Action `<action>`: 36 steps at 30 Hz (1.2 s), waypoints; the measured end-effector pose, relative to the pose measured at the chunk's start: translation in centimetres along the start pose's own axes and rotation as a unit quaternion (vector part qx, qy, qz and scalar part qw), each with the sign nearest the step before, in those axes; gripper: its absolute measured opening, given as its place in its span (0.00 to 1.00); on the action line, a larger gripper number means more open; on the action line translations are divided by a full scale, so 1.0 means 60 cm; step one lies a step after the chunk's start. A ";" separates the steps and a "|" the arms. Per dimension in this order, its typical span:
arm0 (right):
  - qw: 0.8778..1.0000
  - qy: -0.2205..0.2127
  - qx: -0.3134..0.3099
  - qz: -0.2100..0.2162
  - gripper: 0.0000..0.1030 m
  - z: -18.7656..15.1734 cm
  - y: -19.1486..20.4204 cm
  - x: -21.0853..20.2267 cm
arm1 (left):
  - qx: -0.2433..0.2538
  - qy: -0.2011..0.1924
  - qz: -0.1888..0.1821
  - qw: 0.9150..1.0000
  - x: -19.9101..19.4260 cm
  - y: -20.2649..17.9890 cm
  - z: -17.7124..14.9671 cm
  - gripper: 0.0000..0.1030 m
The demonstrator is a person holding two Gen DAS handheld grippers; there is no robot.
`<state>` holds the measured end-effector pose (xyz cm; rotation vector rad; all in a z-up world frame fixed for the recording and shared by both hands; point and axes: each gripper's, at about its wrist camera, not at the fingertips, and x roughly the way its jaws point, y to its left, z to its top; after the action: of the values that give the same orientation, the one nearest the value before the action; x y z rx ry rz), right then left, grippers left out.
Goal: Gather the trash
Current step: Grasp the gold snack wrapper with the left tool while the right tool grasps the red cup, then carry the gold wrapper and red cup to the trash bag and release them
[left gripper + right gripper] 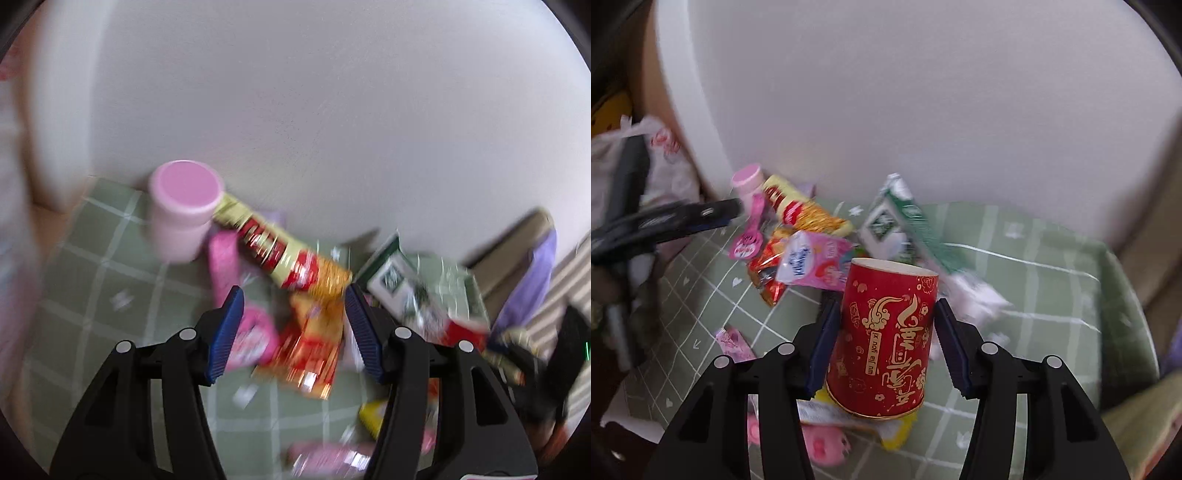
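Hand-held grippers: two, one in each hand, each with blue pads on black arms.
Left hand-held gripper (293,332): released, jaws wide apart above the litter, nothing between the pads; its view is badly blurred.
Right hand-held gripper (884,345): jaws set either side of a red cup (882,339); the left pad lies against the cup's wall, a slim gap shows at the right pad, so it is not clenched on it.
Cup: one, red with gold print, tilted, its base over a yellow wrapper (899,434) near the front of the surface.
Surface (1034,280): green cloth with a white grid, a pale wall behind.
Bottle: one, pink-capped (183,210), upright at the far left against the wall.
Cartons: one, green and white (897,225), far and right of the heap.
Wrappers: I count a long yellow-red packet (280,251) beside the bottle, a red-orange one (314,343) below the left jaws, and several pink ones (816,267); the exact number I cannot tell.
Only the right view shows: the cup clearly, the left tool's arm (665,221) reaching in from the left, a white bag (665,162) off the surface's left edge.
Only the left view shows: a purple thing (532,280) at the right edge, too blurred to name.
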<state>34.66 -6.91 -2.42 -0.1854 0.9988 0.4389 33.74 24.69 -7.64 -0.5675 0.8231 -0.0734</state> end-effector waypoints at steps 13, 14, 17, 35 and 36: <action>0.998 -0.024 0.037 -0.041 0.48 -0.068 -0.073 -0.095 | -0.072 -0.001 0.056 0.996 0.063 -0.025 0.043 0.15; 0.998 -0.024 0.040 -0.041 0.48 -0.072 -0.076 -0.098 | -0.050 -0.010 0.053 0.997 0.046 -0.037 0.035 0.13; 0.997 -0.031 0.052 -0.036 0.48 -0.077 -0.086 -0.106 | -0.004 -0.032 0.049 0.998 -0.002 -0.064 0.012 0.11; 0.988 -0.147 0.013 -0.043 0.48 -0.072 -0.054 -0.245 | 0.131 -0.120 0.000 0.984 -0.217 -0.216 -0.057 0.05; 0.987 -0.154 0.012 -0.049 0.48 -0.075 -0.056 -0.254 | 0.144 -0.123 -0.004 0.982 -0.223 -0.232 -0.058 0.05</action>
<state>25.60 -15.62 7.87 -0.1393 0.6887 0.3530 24.21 14.97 6.48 -0.2990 0.5567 -0.1254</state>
